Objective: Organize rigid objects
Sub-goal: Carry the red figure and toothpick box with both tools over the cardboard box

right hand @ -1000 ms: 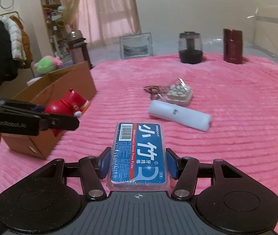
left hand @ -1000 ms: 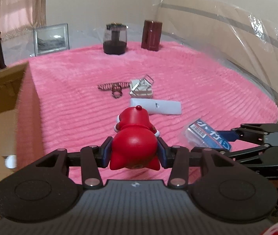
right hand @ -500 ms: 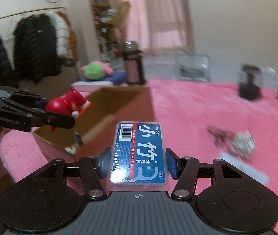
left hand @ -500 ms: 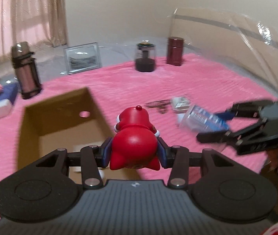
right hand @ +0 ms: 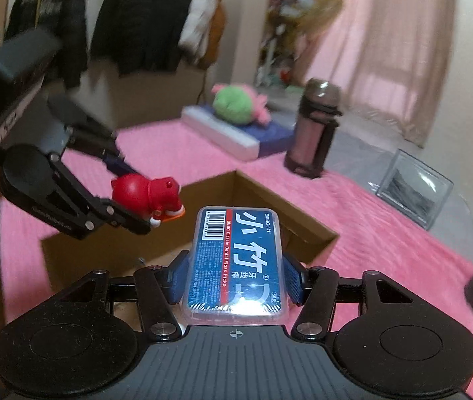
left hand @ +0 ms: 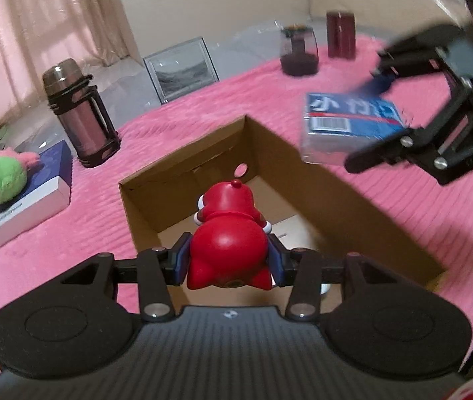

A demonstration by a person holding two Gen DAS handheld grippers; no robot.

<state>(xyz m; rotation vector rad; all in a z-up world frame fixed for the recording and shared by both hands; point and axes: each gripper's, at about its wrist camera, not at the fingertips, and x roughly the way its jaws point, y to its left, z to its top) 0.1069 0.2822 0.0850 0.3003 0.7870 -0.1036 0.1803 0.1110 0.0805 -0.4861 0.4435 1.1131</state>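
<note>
My left gripper [left hand: 228, 261] is shut on a red toy figure [left hand: 228, 243], which hangs over the open cardboard box [left hand: 183, 180] on the pink blanket. In the right wrist view that same toy [right hand: 146, 195] shows at the left, above the box [right hand: 259, 193], in the left gripper [right hand: 143, 213]. My right gripper [right hand: 235, 278] is shut on a blue dental floss pick box [right hand: 236, 260], held over the cardboard box's near side. From the left wrist view the floss box [left hand: 349, 126] hangs over the box's right rim, between the right gripper's fingers [left hand: 379, 156].
A metal flask [left hand: 80, 113], a picture frame [left hand: 181, 70], a dark jar [left hand: 298, 50] and a maroon canister [left hand: 340, 35] stand on the blanket behind the box. A green plush [left hand: 1, 180] lies on a blue-white flat box [left hand: 26, 200] at the left. Coats [right hand: 143, 16] hang beyond.
Both grippers have swung left from the middle of the blanket to over the cardboard box, each keeping its object. The right gripper has rolled and risen.
</note>
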